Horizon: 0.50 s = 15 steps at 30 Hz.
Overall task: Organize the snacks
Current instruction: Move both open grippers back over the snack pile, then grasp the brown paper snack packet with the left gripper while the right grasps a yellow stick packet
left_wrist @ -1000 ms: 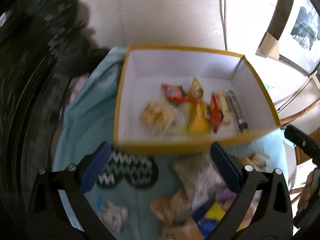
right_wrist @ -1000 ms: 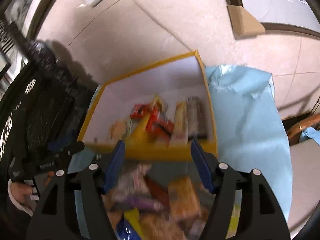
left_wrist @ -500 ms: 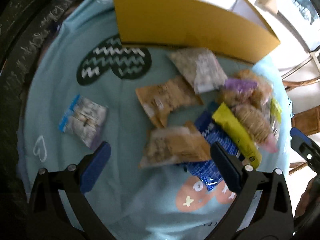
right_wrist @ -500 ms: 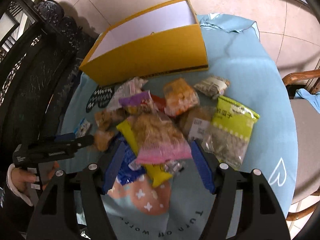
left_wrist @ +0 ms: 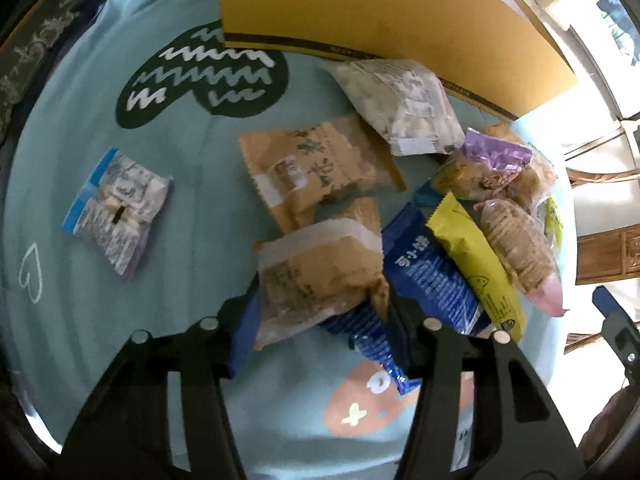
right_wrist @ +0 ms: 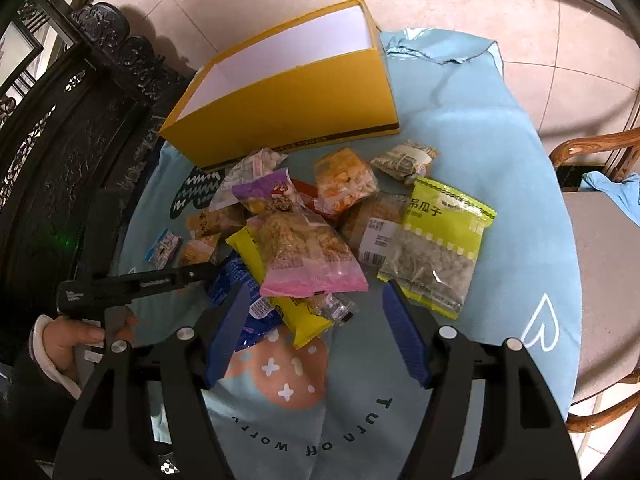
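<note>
Since a second ago both cameras have been swung off the box interior and brought down over the loose snacks, and the left jaws, then wide apart, are now closing. A tan snack packet (left_wrist: 320, 276) lies between them at the near edge of the pile, on top of a blue packet (left_wrist: 430, 280); the pads of the left gripper (left_wrist: 320, 320) appear pressed against its two sides, so it is judged to be grasped. The step in hand is taken to be a pick-up from the pile. The yellow box (right_wrist: 288, 92) stands at the far side of the light blue tablecloth (right_wrist: 500, 152), just beyond the snacks. For the next move, the packet would need to be lifted clear of the blue packet without dragging it, then carried over the near wall of the box. The right gripper (right_wrist: 316, 332) is held released above a pink-edged bag (right_wrist: 308, 256) and a yellow packet (right_wrist: 276, 284), nothing being gripped.
</note>
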Motion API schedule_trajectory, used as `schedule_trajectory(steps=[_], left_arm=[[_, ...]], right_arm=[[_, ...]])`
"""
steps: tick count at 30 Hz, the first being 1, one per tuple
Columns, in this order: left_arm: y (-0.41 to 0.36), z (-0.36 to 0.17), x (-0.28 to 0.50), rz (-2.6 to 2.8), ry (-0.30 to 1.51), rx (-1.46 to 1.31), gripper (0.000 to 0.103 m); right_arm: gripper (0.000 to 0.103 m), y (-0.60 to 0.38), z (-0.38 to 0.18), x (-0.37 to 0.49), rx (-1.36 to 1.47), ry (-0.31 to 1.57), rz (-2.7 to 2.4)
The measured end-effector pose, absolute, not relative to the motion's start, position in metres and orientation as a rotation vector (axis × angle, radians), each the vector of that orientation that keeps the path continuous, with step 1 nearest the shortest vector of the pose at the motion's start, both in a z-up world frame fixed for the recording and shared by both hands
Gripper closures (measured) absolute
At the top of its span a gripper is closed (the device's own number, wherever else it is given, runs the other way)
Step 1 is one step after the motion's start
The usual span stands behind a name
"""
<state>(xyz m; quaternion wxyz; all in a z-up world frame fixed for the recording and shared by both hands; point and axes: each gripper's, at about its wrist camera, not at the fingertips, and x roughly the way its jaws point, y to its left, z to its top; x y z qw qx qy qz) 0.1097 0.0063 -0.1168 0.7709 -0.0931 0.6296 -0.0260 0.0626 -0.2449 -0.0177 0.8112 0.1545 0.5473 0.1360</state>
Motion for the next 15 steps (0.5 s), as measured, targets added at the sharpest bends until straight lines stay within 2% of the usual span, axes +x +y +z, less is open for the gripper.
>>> schedule_trajectory(steps=[15], left_arm=[[0.035,-0.087,0.083,-0.080,1.294,-0.200,0.048]], right_arm=[[0.034,-0.177,-0.024,0.077,0.157,1.191,0.428]])
